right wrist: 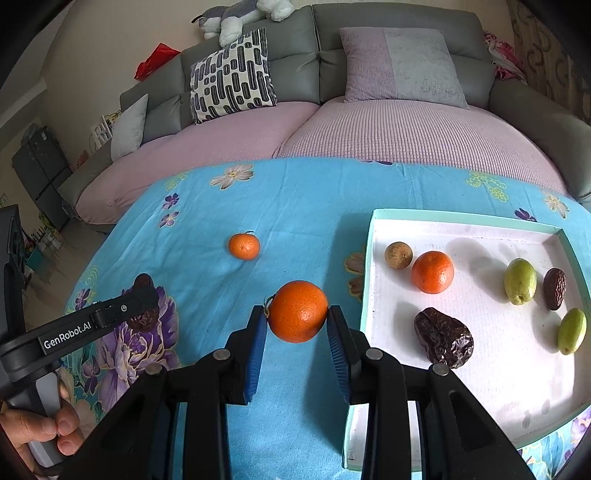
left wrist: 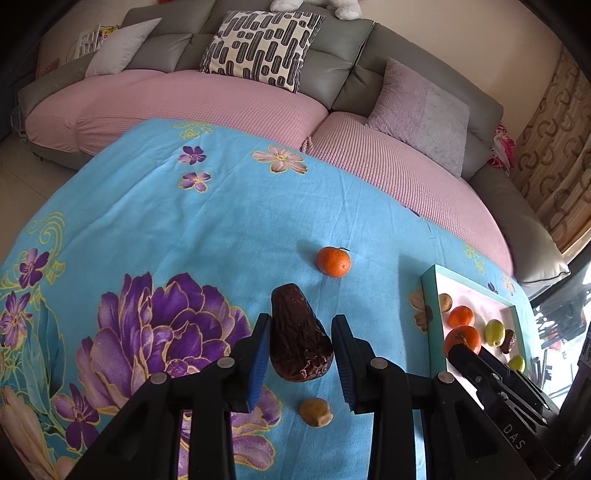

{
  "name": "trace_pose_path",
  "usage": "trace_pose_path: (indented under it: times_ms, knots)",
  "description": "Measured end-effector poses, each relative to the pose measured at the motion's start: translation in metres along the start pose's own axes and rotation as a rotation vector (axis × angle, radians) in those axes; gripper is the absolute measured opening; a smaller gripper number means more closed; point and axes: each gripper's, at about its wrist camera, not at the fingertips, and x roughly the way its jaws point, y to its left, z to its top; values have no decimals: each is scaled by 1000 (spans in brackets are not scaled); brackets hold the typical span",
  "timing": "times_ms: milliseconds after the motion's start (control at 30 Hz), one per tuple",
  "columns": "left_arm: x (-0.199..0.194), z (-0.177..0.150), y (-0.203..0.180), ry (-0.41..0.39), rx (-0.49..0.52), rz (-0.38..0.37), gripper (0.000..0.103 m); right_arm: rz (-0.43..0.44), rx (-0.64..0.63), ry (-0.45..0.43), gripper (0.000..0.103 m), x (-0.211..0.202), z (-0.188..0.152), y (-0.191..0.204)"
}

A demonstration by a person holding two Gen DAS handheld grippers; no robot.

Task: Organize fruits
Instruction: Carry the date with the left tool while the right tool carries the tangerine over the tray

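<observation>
**Both hands loaded, tray to the right**

My left gripper [left wrist: 301,363] pinches a big wrinkled brown date [left wrist: 298,338]; the blue pads sit against its flanks. Just below it on the bench's blue floral cloth [left wrist: 221,221] lies a small tan fruit [left wrist: 316,411], loose. A lone mandarin [left wrist: 333,261] rests farther out on the cloth, apart from everything else.

My right gripper [right wrist: 297,332] clamps an orange [right wrist: 297,311] by its sides, short stem to the left. It hangs over the cloth, just left of the teal-rimmed tray [right wrist: 465,219].

Tray contents, white liner: a round brown fruit [right wrist: 398,254] touching or nearly touching a second orange [right wrist: 432,272]; another large date [right wrist: 443,338] near the front-left; two green fruits [right wrist: 520,281] [right wrist: 571,331] and a small dark date [right wrist: 554,283] along the right side. Open liner in the middle and at the back.

In the way: the tray's left wall stands between the held orange and the liner. The left gripper's arm crosses the lower-left corner of the right view, my hand [right wrist: 44,428] on its grip.

Beyond the bench: grey sofa [right wrist: 369,55] with pink covers, a patterned cushion [right wrist: 232,79], a plush toy [right wrist: 236,18] on the backrest.
</observation>
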Motion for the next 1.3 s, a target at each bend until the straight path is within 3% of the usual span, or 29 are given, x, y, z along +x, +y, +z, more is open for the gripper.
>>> trace_pose_path:
  times_ms: [233, 533, 667, 1033, 1300]
  knots:
    - [-4, -2, -31, -27, 51, -23, 35, -29, 31, -31, 35, -11, 3, -23]
    - [3, -11, -77, -6, 146, -63, 35, -78, 95, -85, 35, -34, -1, -61]
    - [11, -20, -104, 23, 208, -90, 35, -125, 143, -98, 35, -47, -4, -86]
    - [27, -56, -186, 117, 406, -185, 35, -360, 273, -65, 35, -76, -23, -163]
    - [43, -77, -203, 176, 480, -165, 35, -378, 320, -48, 35, -82, -34, -185]
